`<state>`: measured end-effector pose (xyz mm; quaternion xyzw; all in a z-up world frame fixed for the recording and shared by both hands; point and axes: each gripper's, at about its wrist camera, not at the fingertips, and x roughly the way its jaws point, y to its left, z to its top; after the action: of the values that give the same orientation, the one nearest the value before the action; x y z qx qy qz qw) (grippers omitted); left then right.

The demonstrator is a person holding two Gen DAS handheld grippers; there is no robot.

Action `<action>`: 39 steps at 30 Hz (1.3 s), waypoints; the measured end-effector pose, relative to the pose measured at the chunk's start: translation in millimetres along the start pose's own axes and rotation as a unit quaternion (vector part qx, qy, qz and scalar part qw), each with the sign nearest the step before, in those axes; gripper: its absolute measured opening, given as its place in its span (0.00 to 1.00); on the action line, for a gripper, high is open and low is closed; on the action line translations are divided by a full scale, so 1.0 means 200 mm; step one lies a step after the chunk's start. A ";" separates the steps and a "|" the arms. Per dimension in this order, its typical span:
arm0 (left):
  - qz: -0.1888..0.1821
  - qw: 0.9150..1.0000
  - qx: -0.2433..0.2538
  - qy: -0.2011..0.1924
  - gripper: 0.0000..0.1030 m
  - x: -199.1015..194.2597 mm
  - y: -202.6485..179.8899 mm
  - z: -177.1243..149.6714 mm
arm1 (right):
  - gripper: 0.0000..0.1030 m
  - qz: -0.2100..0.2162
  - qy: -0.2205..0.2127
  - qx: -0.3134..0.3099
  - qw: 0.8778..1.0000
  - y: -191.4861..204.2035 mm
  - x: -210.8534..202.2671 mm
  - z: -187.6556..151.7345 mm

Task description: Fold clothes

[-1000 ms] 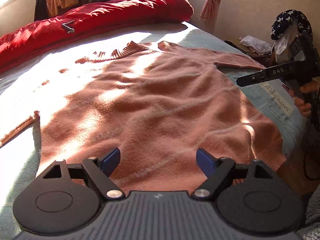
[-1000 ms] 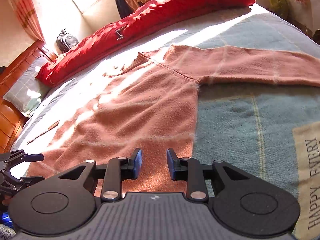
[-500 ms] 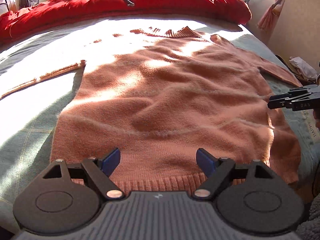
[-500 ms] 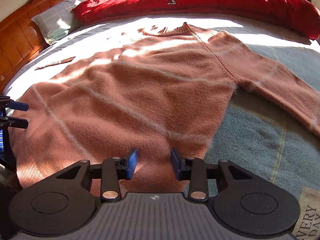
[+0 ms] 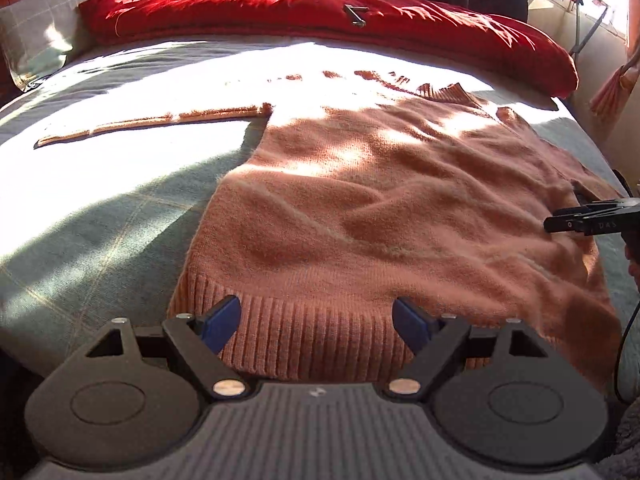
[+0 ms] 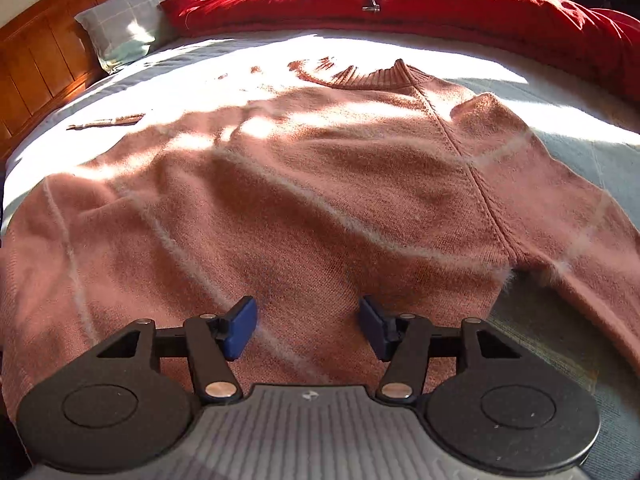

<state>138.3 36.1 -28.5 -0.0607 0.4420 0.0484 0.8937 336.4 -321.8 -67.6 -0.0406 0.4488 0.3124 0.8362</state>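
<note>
With the sweater (image 5: 400, 208) flat on the bed (image 5: 100, 216), the left gripper (image 5: 316, 320), wide open, and the right gripper (image 6: 307, 326), just opened and empty, should pinch the near hem's corners evenly.

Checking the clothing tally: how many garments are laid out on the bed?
1: a pink sweater spread flat mid-bed. Other clothes hang by the far wall, not on the bed.

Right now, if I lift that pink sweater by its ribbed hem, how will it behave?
The sweater will probably droop limply; it lies in soft wrinkles on the bed. Its fuzzy knit likely grips well. The spread sleeve would probably trail behind.
</note>
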 end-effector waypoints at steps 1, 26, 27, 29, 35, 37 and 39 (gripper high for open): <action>0.002 1.000 -0.001 -0.003 0.81 0.00 0.01 0.01 | 0.61 0.005 -0.002 0.007 1.000 0.00 -0.01 -0.02; -0.083 0.962 0.259 -0.013 0.81 -0.13 -0.14 -0.14 | 0.98 0.010 -0.087 -0.038 0.995 0.33 -0.21 -0.21; -0.093 0.957 0.274 -0.015 0.81 -0.13 -0.15 -0.17 | 0.98 0.006 -0.093 -0.042 0.995 0.36 -0.24 -0.25; -0.114 0.946 0.304 -0.019 0.81 -0.13 -0.18 -0.22 | 0.97 -0.004 -0.105 -0.048 0.993 0.43 -0.31 -0.32; -0.227 0.908 0.348 -0.060 0.81 -0.15 -0.20 -0.38 | 0.81 -0.027 -0.135 -0.062 0.988 0.65 -0.51 -0.58; -0.254 0.895 0.361 -0.060 0.81 -0.14 -0.22 -0.43 | 0.77 -0.023 -0.129 -0.066 0.989 0.73 -0.56 -0.69; -0.265 0.882 0.385 -0.056 0.81 -0.13 -0.24 -0.51 | 0.76 -0.008 -0.116 -0.079 0.990 0.83 -0.57 -0.79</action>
<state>49.3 -27.8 -65.2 0.1757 0.3426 -0.3612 0.8493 83.9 -299.1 -37.9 -0.0738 0.3224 0.3433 0.8791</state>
